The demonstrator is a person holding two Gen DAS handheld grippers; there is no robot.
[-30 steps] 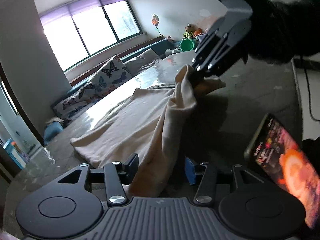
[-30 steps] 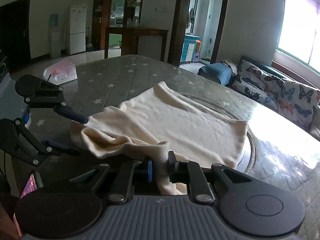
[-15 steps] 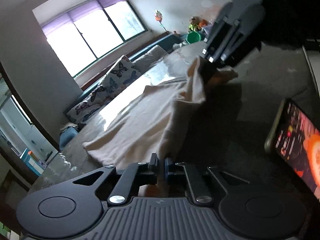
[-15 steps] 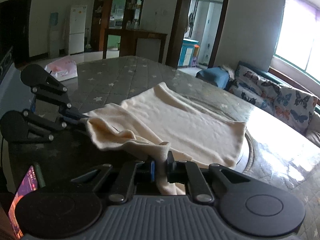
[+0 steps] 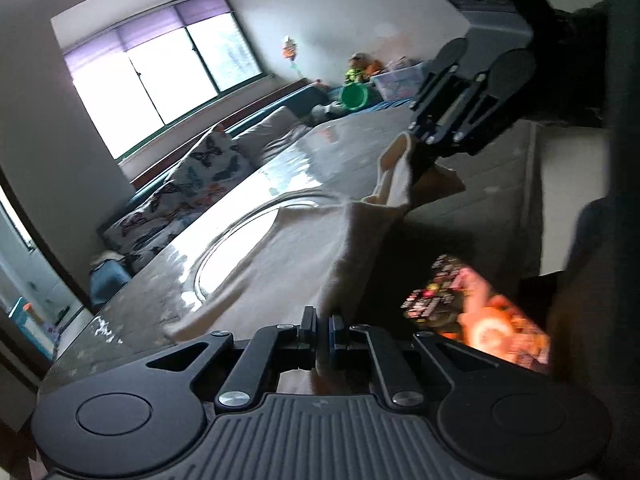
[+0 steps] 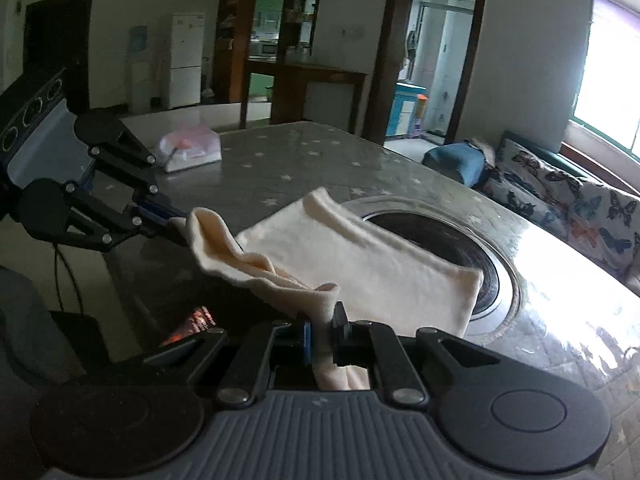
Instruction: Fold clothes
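Observation:
A cream cloth garment (image 6: 360, 264) lies on the grey star-patterned table (image 6: 280, 168), its near edge lifted. My left gripper (image 5: 322, 326) is shut on one corner of the cream garment (image 5: 304, 256). My right gripper (image 6: 322, 326) is shut on the other near corner, and the fabric hangs down between its pads. In the left wrist view the right gripper (image 5: 416, 136) shows at the upper right, pinching the cloth. In the right wrist view the left gripper (image 6: 176, 224) shows at the left, gripping its corner. The far part of the garment rests flat, partly over a round glass inset (image 6: 472, 248).
A lit phone (image 5: 476, 316) stands at the table's near edge between the grippers. A white tissue pack (image 6: 190, 152) sits on the far side of the table. A sofa with butterfly cushions (image 6: 568, 200) runs under the window beyond the table.
The left gripper closed on the garment's corner. Both grippers rose and drew back, lifting the near edge off the table and stretching it between them.

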